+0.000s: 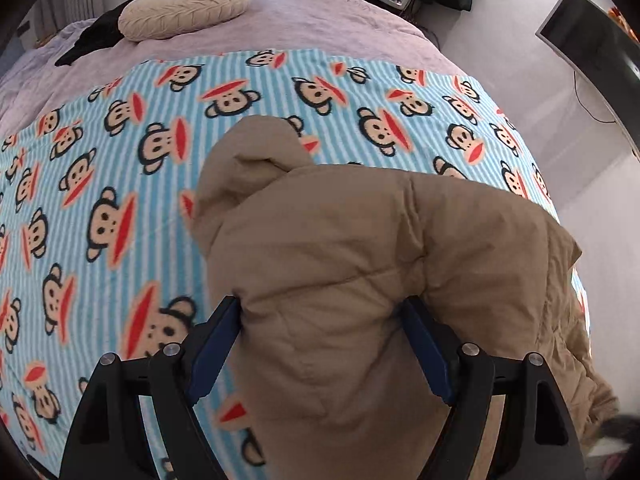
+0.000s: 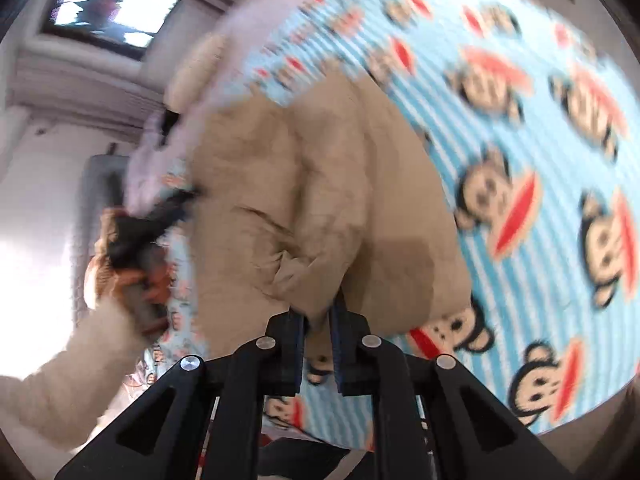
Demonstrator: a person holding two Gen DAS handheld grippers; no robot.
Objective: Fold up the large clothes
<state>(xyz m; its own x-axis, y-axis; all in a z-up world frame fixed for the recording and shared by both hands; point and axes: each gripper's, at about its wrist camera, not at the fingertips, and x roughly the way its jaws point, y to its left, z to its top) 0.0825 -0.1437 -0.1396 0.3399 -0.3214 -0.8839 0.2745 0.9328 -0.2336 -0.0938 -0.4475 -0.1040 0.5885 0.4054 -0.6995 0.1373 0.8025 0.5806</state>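
Note:
A tan puffy jacket (image 1: 360,260) lies bunched on a blue striped blanket with monkey faces (image 1: 120,160). In the left wrist view my left gripper (image 1: 320,308) stands wide, its blue pads (image 1: 216,344) pressed on either side of a thick fold of the jacket. The right wrist view is blurred. There my right gripper (image 2: 319,312) is nearly closed on a thin fold of the same jacket (image 2: 320,180), which rises in front of it over the blanket (image 2: 520,160). At the left of that view a hand in a cream sleeve (image 2: 80,368) holds something dark.
A cream round pillow (image 1: 184,10) and a black garment (image 1: 92,40) lie on the lilac bedspread (image 1: 320,20) at the far end. A dark screen (image 1: 580,36) stands on the pale floor to the right. A bright window (image 2: 112,8) shows at upper left.

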